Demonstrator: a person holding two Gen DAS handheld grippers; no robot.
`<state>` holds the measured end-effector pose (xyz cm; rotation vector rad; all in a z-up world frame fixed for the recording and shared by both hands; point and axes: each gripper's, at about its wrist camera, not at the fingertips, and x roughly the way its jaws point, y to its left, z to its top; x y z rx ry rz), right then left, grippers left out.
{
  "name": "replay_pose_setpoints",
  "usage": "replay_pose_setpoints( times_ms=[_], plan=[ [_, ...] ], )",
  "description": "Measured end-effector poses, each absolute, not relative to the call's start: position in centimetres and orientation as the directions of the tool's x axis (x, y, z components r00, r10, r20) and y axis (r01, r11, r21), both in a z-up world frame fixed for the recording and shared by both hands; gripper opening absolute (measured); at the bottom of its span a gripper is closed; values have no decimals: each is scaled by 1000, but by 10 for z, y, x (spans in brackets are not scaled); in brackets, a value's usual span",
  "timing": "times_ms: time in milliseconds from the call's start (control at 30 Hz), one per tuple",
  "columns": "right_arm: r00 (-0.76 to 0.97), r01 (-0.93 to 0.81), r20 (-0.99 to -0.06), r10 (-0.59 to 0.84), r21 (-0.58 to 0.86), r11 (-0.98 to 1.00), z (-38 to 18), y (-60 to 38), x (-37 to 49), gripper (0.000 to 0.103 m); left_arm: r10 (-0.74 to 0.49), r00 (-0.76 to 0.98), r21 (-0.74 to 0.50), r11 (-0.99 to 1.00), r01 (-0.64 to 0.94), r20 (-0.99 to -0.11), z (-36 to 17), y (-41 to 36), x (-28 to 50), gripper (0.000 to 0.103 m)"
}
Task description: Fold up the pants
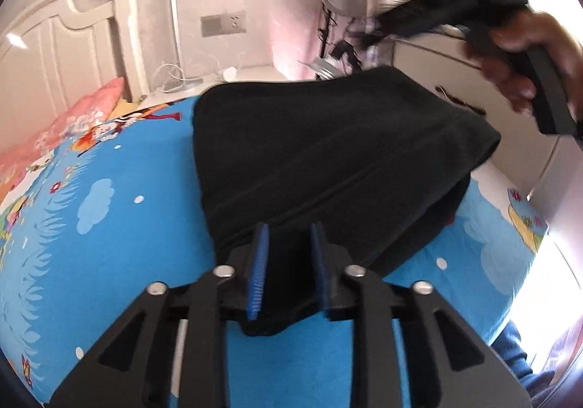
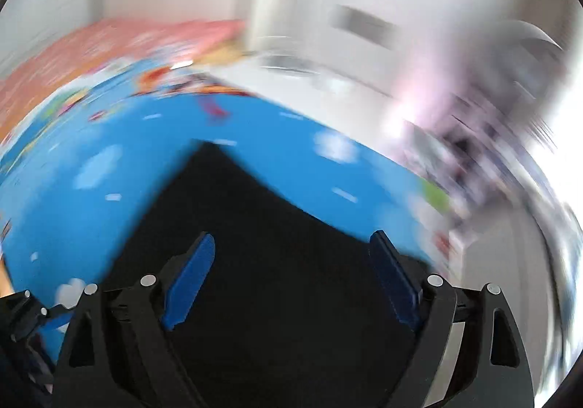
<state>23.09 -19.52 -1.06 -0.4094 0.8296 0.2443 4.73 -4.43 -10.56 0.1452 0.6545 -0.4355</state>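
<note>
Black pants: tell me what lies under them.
The black pants lie folded on the blue cartoon bedsheet, which shows around them. Whatever the sheet carries beneath the cloth is covered.

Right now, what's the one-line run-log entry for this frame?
stage: mid-fold | left tongs: shut on black pants | right tongs: open, above pants, view blurred | surface: blue bedsheet

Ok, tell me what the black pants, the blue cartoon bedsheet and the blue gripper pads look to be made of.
Black pants: soft matte knit, probably fleece or jersey; faintly fuzzy, with stitched seams, no sheen.
Blue cartoon bedsheet: thin printed woven cloth, likely cotton or polyester; flat, dull.
Blue gripper pads on the left gripper: ribbed rubber or soft plastic, judging by fine ridges.
</note>
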Motion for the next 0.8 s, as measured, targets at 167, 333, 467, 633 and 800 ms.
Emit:
replay_pose_setpoints(
  times_ms=[167,333,467,633,800],
  plan=[
    [604,-514,-797,-7,-396,761,-69,-104,285,76,-358,700,-96,918,385,-618,-107,-19,61,40],
    [600,-424,-798,-63,-384,820,-110,-123,323,81,-492,595,-230,857,462,-636,-124,-7,69,32],
    [636,-389,-767,-86,-415,823,-109,-126,322,85,-505,592,-232,848,476,-629,-127,-2,65,32],
    [646,-364,-758,-86,-405,839,-110,-120,318,88,-496,593,-222,852,475,-634,-126,1,61,32],
    [682,-325,-731,-15,-321,889,-96,-129,319,89,-474,600,-189,859,476,-644,-125,-4,55,32]
  ],
)
